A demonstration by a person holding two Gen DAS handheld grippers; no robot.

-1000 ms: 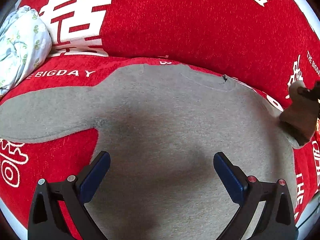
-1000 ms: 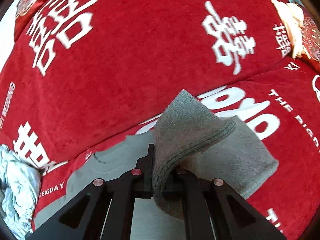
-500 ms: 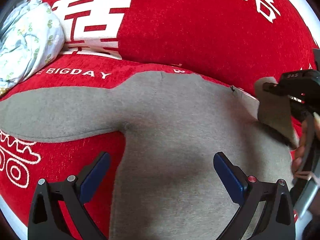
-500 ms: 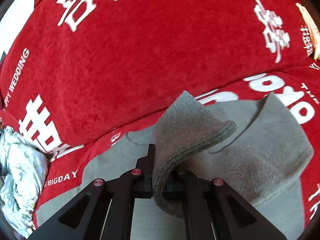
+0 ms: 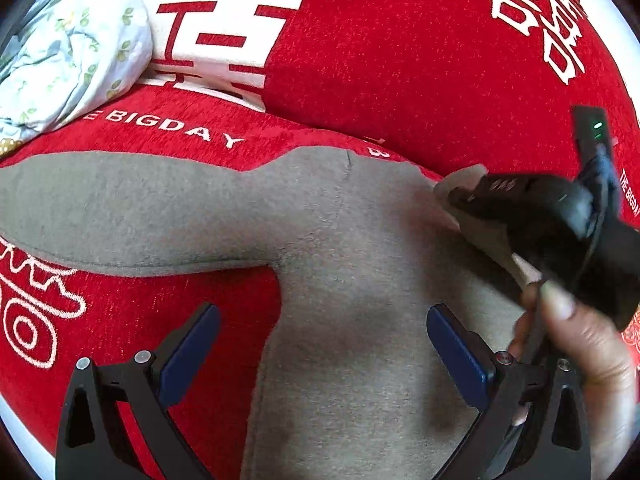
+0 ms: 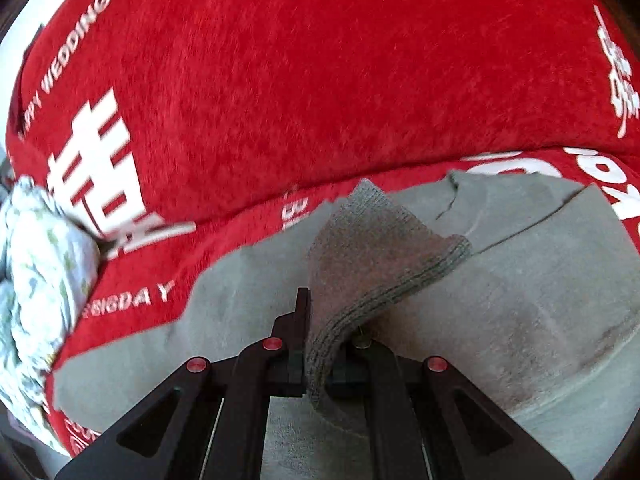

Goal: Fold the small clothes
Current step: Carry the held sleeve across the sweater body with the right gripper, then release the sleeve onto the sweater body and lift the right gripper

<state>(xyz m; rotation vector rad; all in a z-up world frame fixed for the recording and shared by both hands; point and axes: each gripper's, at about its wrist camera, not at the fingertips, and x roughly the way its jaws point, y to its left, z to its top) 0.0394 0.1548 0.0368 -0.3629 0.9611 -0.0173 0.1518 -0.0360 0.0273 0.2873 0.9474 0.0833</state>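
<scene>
Right gripper (image 6: 320, 344) has been swinging in over the grey sweater (image 5: 360, 280), dragging the ribbed cuff (image 6: 380, 256) across the body, fingers clenching it tight. Sweater is lying flat on the red sofa cover (image 5: 400, 60), other sleeve (image 5: 120, 212) stretching out left. Left gripper (image 5: 320, 344) is hovering above the body, fingers spread wide, grasping nothing. Floral bundle (image 5: 68, 48) is sitting in the corner.

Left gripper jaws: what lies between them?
In the left wrist view, the left gripper is open, and only the grey top spread flat on the red cover lies between its jaws; they grip nothing.
</scene>
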